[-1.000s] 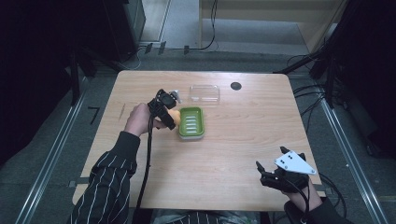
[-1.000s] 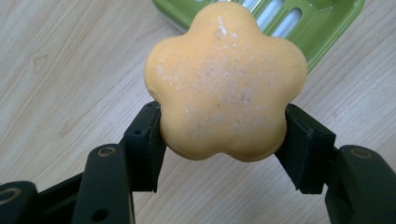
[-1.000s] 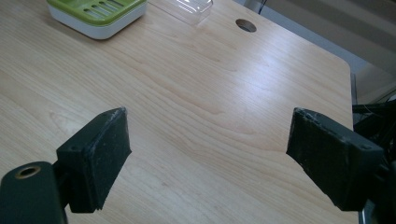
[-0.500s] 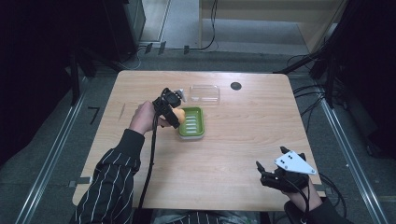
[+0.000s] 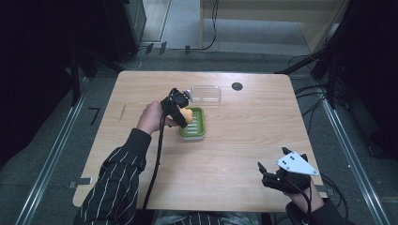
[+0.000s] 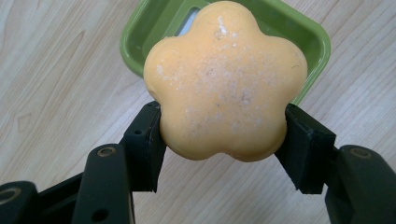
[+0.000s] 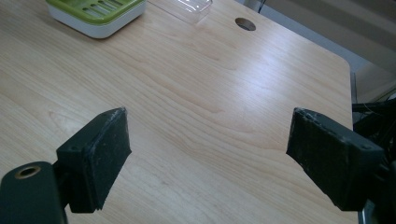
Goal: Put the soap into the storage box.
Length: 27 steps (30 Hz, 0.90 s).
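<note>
**Flower soap held over the green dish**

The worktop [image 5: 244, 154] is a pale wooden slab, mostly bare, with a small round hole [image 5: 237, 86] near its far edge. Toward the far middle lies a clear plastic lid [image 5: 205, 93], set aside, probably so the dish beside it is free to take something.

Just nearer than the lid sits the green soap dish [image 5: 196, 127], slotted on top and white beneath. The left tool [image 5: 180, 115] hangs at the dish's left rim, its jaws closed about halfway onto an orange flower-shaped soap [image 6: 225, 79], gripping two opposite lobes so the flat face looks at the camera. The soap is off the worktop and partly above the dish; whether it touches the rim cannot be told. The hold looks suited to lowering it flat into the tray.

The right tool [image 5: 277, 176] rests at the near right corner, well apart from everything, jaws spread wide and holding nothing, seemingly parked out of the way.
</note>
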Available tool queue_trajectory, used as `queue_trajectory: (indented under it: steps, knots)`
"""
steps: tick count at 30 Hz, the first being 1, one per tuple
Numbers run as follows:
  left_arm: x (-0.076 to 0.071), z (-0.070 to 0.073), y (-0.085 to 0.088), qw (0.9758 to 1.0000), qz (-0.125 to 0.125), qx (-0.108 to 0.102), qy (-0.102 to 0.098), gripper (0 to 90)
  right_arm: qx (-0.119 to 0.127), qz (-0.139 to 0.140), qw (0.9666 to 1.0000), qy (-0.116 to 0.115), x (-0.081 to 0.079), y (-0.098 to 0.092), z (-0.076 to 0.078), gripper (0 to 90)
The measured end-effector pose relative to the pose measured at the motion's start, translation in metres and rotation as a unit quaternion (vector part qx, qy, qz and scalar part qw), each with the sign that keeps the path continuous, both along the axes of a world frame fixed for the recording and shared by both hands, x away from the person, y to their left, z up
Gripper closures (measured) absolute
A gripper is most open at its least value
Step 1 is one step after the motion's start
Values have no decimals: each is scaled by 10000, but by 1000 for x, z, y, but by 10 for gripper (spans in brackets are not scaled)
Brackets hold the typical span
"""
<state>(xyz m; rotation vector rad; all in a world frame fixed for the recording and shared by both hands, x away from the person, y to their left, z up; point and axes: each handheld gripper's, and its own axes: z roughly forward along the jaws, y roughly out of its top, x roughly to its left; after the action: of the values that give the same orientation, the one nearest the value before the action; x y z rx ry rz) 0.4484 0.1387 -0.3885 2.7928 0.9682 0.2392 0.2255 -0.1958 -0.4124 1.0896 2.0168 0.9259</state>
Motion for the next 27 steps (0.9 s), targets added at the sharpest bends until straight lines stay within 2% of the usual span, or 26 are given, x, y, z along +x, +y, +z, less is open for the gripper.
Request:
queue_trajectory:
  steps: [5,12,14,27]
  knots:
    - [2,-5,-4,10000,-12,-71,-32,394,8,-6,10000,10,-1,-1,0,137]
    - [6,-12,-9,9999,-82,-61,-56,393,23,-31,10000,3,-1,-2,0,137]
    - [7,-14,-11,9999,-113,-4,-17,393,16,-31,10000,3,-2,-2,0,137]
    - [11,-27,-19,9995,-295,109,-66,393,11,-42,10000,-4,-3,-3,0,137]
